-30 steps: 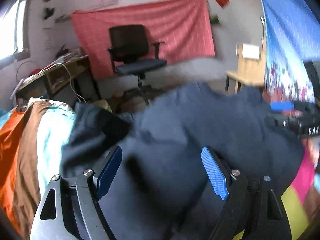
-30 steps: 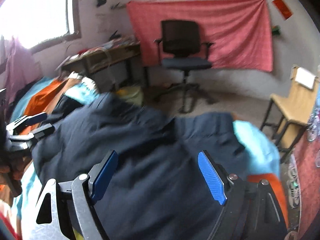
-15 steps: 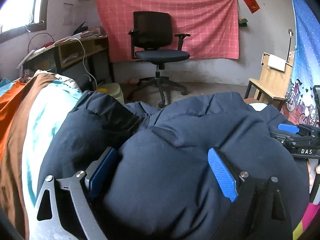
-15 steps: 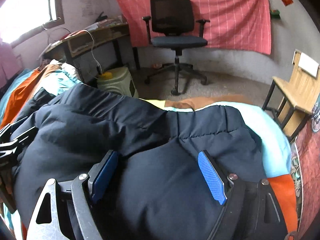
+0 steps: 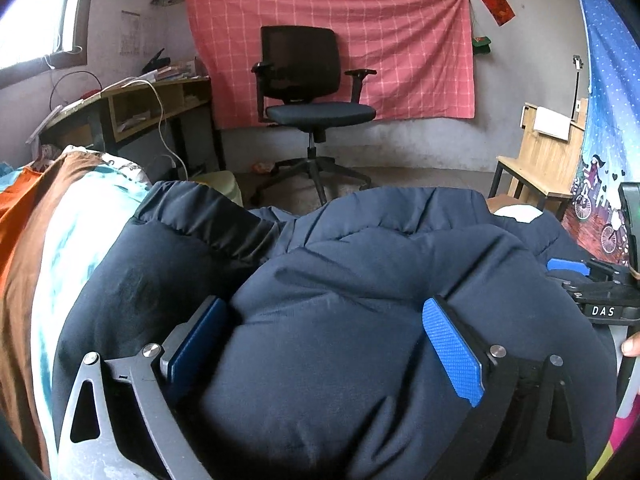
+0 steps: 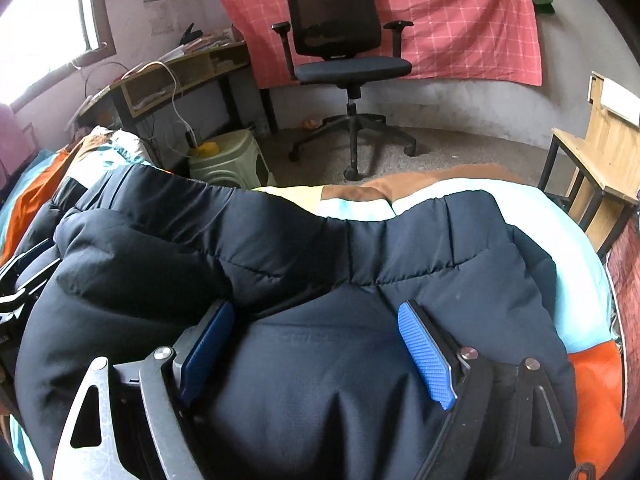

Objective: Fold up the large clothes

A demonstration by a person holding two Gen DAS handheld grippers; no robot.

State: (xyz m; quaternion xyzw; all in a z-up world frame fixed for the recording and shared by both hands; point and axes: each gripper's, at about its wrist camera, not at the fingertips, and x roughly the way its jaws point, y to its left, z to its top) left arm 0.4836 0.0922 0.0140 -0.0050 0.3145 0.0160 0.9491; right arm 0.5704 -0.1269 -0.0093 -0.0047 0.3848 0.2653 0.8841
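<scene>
Jacket: dark navy puffer jacket [image 5: 360, 320], bulky, lies heaped on the bed; fills lower half of both wrist views. Quilted seams visible; ribbed cuff/hem edge at far side in R view.
Bed cover: multicolour bedspread [image 6: 500, 196], w/ pale blue, brown, orange patches; shows beyond jacket's far edge & on both sides.
L gripper: left gripper [image 5: 324, 344] angled down over jacket, fabric bulging up between the fingers. Jaws have just been opening, now wide apart. Left blue pad [image 5: 196, 344] sits partly sunk into a fold; right pad [image 5: 452, 352] stands clear on the fabric. Not pinching, pads don't squeeze the cloth.
R gripper: right gripper [image 6: 316, 344] also angled down on jacket, nearer the bed's right side. Jaws spread wide, a hump of jacket between them; left pad [image 6: 208, 344] tucked against a fold, right pad [image 6: 426, 352] exposed. No clamp seen.
Cross-view: R gripper's blue tip & black body marked "DAS" show at right edge of L view, resting at jacket's edge; a fingertip of the person's hand [image 5: 632, 346] just below it. L gripper's tips show at far left edge of R view.
Room: black office chair [image 5: 312, 92] in front of red checked cloth [image 5: 400, 40] on wall; wooden desk [image 5: 132, 108] at left w/ white cable; pale green stool [image 6: 228, 160] by the bed; wooden chair [image 6: 600, 148] at right.
</scene>
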